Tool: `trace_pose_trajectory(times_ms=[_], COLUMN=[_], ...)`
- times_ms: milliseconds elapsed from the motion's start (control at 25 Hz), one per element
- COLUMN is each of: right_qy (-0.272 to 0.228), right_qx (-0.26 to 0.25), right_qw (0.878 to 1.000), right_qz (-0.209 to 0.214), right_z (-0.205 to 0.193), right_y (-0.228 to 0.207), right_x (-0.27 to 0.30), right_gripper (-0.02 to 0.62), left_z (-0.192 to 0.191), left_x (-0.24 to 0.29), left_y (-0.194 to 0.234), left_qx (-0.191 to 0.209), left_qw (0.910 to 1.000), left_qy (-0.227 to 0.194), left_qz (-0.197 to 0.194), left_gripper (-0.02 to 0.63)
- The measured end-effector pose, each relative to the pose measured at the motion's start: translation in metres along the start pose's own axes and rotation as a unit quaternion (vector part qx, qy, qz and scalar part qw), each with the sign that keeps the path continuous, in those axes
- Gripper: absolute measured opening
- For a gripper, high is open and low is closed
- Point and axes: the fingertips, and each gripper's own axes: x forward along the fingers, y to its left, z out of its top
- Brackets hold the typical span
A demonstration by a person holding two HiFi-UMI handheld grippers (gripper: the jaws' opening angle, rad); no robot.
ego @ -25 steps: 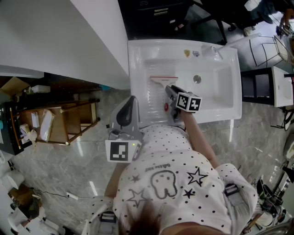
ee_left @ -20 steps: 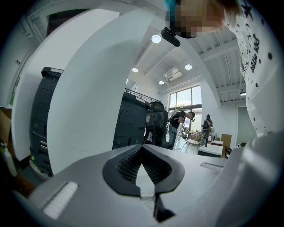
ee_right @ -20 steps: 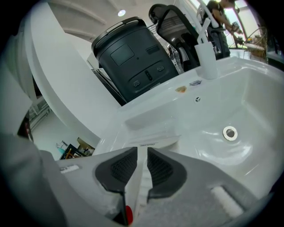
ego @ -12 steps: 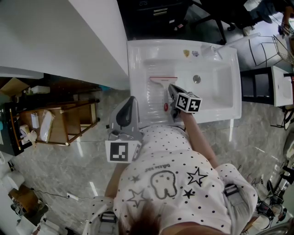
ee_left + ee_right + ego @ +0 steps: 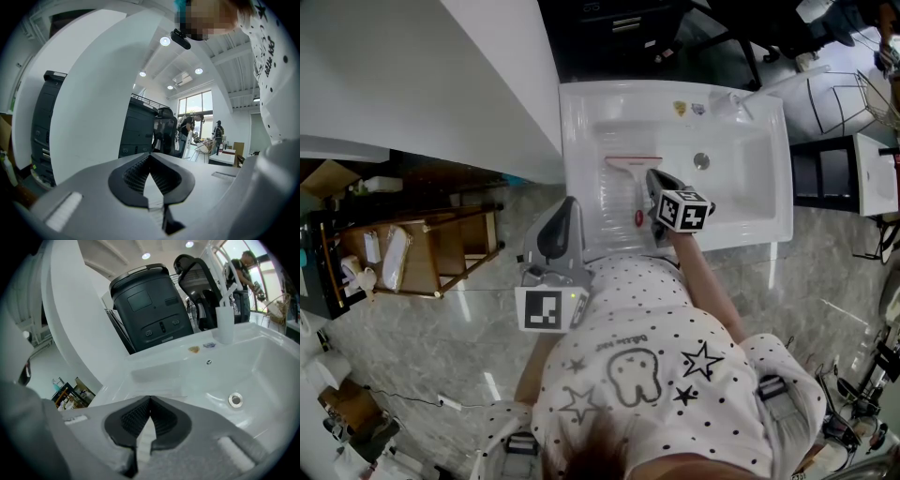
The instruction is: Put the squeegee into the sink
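Right hand-held gripper (image 5: 652, 178) has snapped together, empty, over the squeegee (image 5: 630, 167) in the sink (image 5: 766, 211); drain (image 5: 701, 161) nearby.

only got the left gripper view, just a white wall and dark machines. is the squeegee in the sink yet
Observer: Yes. The pale-handled squeegee with the red blade edge lies flat in the white rectangular sink, in the left part of the basin.
Operator: is the right tool on it
Observer: No. The right tool is shut with nothing between its jaws. It is over the basin, just right of the handle in the head view.
Operator: and where's my left tool
Observer: The left tool is outside the sink, off its front left corner.
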Motion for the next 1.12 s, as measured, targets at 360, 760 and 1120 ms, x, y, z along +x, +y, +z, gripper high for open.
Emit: trace_pose_trajectory(times_ms=[360, 760, 1120], right_qy=[-0.056, -0.111, -0.147], right_qx=[-0.042, -0.073, -0.083], right_qw=[0.997, 0.991, 0.986], right_qz=[-0.016, -0.010, -0.006], right_z=[0.033, 0.064, 0.075], right_y=[0.012, 0.034, 0.045], right_x=[-0.019, -0.047, -0.072], right_gripper=[-0.005, -0.005, -0.005], left_z=[0.004, 0.006, 0.005], left_x=[-0.007, -0.019, -0.029], left_y=[-0.004, -0.012, -0.022], left_qx=[0.003, 0.005, 0.006], left_qw=[0.9999, 0.9998, 0.9994], left_qy=[-0.004, -0.011, -0.015], left_qz=[-0.009, -0.018, -0.030], left_gripper=[-0.001, 0.000, 0.002])
